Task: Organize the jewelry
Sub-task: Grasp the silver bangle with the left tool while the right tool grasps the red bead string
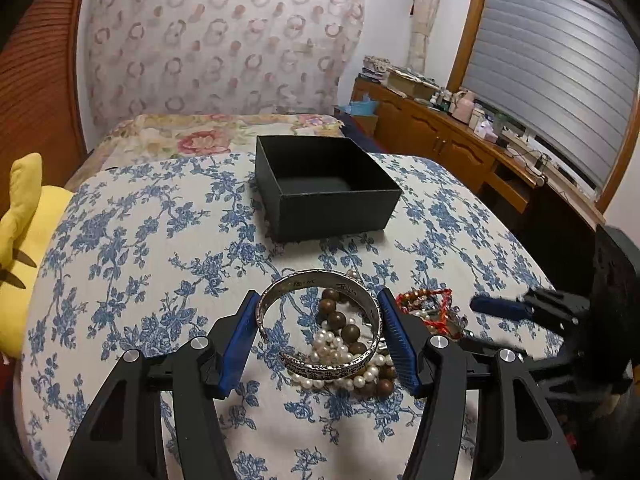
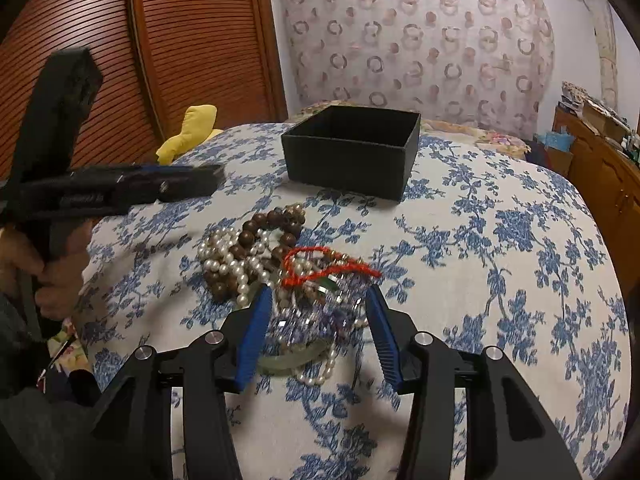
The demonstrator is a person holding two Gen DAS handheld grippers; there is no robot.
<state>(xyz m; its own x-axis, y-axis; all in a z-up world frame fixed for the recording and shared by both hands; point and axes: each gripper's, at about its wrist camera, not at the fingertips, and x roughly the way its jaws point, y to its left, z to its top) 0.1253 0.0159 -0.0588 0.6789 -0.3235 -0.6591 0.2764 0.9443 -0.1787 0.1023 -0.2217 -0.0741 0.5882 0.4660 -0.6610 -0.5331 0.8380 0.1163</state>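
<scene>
An open black box (image 1: 326, 186) stands on the blue floral bedspread; it also shows in the right wrist view (image 2: 352, 152). My left gripper (image 1: 318, 304) is shut on a silver engraved bangle (image 1: 320, 328), held above a pile of pearls (image 1: 340, 356) and brown wooden beads (image 1: 340, 320). My right gripper (image 2: 316, 300) is open around a sparkly beaded bracelet (image 2: 316, 312) at the near side of the pile, beside a red cord bracelet (image 2: 320, 266). A pale green bangle (image 2: 288, 362) lies under it. The left gripper shows in the right wrist view (image 2: 192, 180).
A yellow plush toy (image 1: 24, 248) lies at the bed's left edge. A wooden dresser (image 1: 460, 140) with clutter runs along the right under the window. A wooden louvred wardrobe (image 2: 180, 40) stands at the left.
</scene>
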